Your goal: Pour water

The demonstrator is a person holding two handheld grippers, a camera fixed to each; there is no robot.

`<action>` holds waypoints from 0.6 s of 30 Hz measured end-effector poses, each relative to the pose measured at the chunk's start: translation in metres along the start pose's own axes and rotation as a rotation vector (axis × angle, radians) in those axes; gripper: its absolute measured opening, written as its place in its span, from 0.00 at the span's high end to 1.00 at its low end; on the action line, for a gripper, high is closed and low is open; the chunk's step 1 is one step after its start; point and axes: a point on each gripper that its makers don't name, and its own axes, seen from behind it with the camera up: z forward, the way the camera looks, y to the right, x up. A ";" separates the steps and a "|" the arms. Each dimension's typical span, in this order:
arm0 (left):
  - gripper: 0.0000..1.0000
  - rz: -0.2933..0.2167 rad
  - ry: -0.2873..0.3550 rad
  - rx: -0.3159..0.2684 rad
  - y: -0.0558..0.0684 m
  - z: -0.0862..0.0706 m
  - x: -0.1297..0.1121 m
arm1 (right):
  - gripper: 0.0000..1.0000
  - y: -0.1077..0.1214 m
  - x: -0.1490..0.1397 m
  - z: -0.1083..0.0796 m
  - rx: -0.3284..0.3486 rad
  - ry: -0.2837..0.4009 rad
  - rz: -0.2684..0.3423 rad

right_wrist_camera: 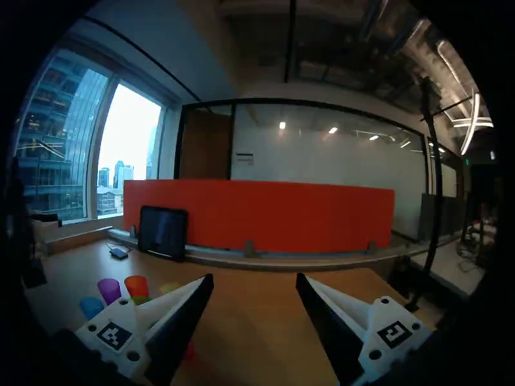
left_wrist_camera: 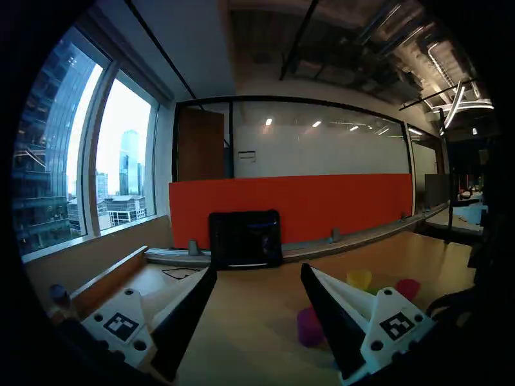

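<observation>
The wooden table [left_wrist_camera: 257, 334] lies pale and bare between the two fingers in the left gripper view. A dark tablet [left_wrist_camera: 244, 239] stands on it well beyond the fingertips, against the orange divider [left_wrist_camera: 335, 202]. A purple cup [left_wrist_camera: 309, 325] sits just beside the inner edge of the finger on the view's right [left_wrist_camera: 325, 305]. A yellow cup [left_wrist_camera: 359, 278] and a pink cup [left_wrist_camera: 407, 287] stand past that finger's tip. In the right gripper view, cups cluster outside the finger on the view's left [right_wrist_camera: 183, 315] — a blue cup [right_wrist_camera: 91, 307], a purple one and an orange cup [right_wrist_camera: 136, 285] — with the tablet beyond them.
</observation>
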 end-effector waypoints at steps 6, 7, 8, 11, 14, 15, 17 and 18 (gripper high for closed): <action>0.03 -0.001 0.011 -0.010 0.000 0.006 0.029 | 0.01 -0.010 0.021 0.003 0.023 -0.009 -0.004; 0.03 -0.002 0.014 -0.012 0.000 0.006 0.035 | 0.01 -0.012 0.024 0.004 0.028 -0.010 -0.002; 0.03 -0.004 0.017 -0.015 0.000 0.006 0.041 | 0.01 -0.014 0.027 0.004 0.035 -0.012 0.000; 0.03 -0.009 0.017 -0.023 0.000 0.007 0.054 | 0.00 -0.017 0.037 0.004 0.049 -0.013 0.006; 0.03 -0.018 0.010 -0.035 0.002 0.007 0.064 | 0.01 -0.018 0.045 0.005 0.056 -0.013 0.013; 0.03 -0.020 0.008 -0.040 0.003 0.007 0.067 | 0.01 -0.018 0.047 0.005 0.057 -0.013 0.015; 0.03 -0.023 0.007 -0.054 0.006 0.008 0.074 | 0.01 -0.018 0.052 0.006 0.061 -0.013 0.018; 0.03 -0.024 0.006 -0.061 0.008 0.009 0.077 | 0.01 -0.018 0.054 0.006 0.063 -0.013 0.019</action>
